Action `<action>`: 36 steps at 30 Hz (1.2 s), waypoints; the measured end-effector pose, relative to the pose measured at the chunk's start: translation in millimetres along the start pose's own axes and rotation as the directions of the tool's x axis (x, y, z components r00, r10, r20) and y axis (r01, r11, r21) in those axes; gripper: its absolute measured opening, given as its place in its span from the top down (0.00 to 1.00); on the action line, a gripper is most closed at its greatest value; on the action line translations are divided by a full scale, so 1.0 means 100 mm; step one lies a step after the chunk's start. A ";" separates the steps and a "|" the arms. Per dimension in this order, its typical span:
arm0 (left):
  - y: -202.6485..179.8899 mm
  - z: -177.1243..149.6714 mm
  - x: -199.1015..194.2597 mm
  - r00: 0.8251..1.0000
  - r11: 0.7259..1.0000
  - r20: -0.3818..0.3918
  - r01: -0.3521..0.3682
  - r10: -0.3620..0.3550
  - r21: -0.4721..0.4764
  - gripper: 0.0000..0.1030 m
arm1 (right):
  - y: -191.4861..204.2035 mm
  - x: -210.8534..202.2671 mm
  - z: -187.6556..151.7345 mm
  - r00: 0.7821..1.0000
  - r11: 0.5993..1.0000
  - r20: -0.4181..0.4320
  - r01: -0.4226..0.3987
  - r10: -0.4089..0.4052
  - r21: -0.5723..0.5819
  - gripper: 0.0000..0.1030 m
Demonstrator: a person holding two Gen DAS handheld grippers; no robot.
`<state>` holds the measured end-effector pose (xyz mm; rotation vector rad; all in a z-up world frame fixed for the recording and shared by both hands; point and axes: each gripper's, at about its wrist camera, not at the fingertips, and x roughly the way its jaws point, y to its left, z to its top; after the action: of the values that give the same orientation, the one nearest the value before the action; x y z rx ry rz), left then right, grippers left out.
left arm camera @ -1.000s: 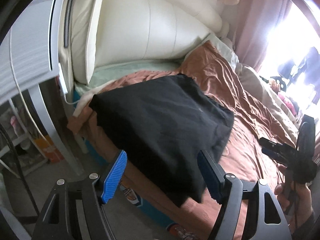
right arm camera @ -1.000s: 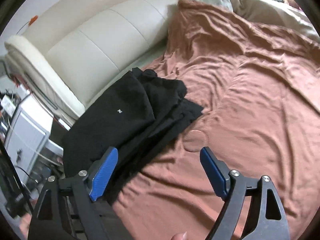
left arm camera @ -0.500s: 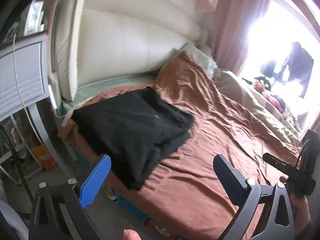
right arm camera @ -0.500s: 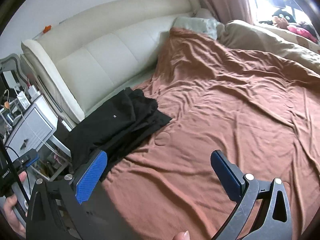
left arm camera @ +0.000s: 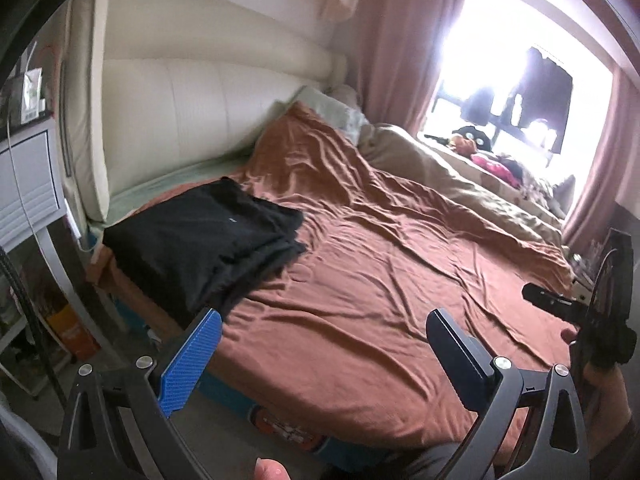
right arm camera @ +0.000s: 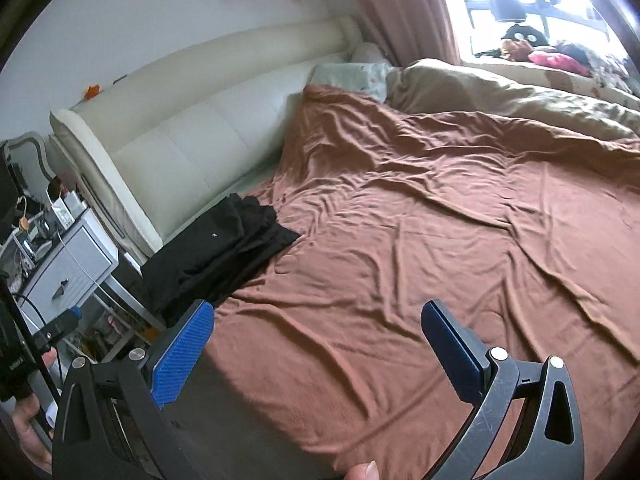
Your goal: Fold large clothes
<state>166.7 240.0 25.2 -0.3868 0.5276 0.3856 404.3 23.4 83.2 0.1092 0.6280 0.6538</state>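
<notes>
left gripper (left arm camera: 324,342): jaws wide, empty | right gripper (right arm camera: 316,334): jaws wide, empty | folded black garment (left arm camera: 208,240): far left corner of brown bedspread (left arm camera: 380,280), beside headboard (left arm camera: 168,120) | right view alone: nightstand drawer (right arm camera: 68,272)

— What covers the bed?
— A wrinkled brown sheet (left arm camera: 392,280), cream headboard (left arm camera: 192,120) behind.
— And by the window (left arm camera: 516,60)?
— Pink curtains (left arm camera: 392,40), a beige duvet (right arm camera: 520,96), a white nightstand (right arm camera: 68,264).

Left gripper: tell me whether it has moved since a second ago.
Yes. The left gripper has backed away from the folded black garment, which looks smaller and farther off, toward the headboard.
</notes>
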 end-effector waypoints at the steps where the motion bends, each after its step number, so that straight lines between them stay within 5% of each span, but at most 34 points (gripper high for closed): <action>1: -0.04 -0.03 -0.05 1.000 1.000 0.004 0.009 -0.009 0.006 0.00 | -0.01 -0.08 -0.04 1.000 1.000 0.008 0.005 -0.005 0.003 0.00; 11: -0.26 -0.38 -0.56 0.996 0.996 0.032 0.080 -0.082 0.049 0.00 | 0.03 -0.92 -0.66 0.993 0.996 0.070 0.091 -0.090 -0.011 0.00; 36: -0.53 -1.37 -1.53 0.982 0.968 0.031 0.175 -0.184 0.178 0.00 | 0.24 -2.33 -2.22 0.967 0.988 0.211 0.152 -0.145 -0.018 0.00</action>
<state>12.4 94.0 13.6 -0.2525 0.4717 0.1711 119.7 -118.7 29.0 0.0966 0.4169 0.4998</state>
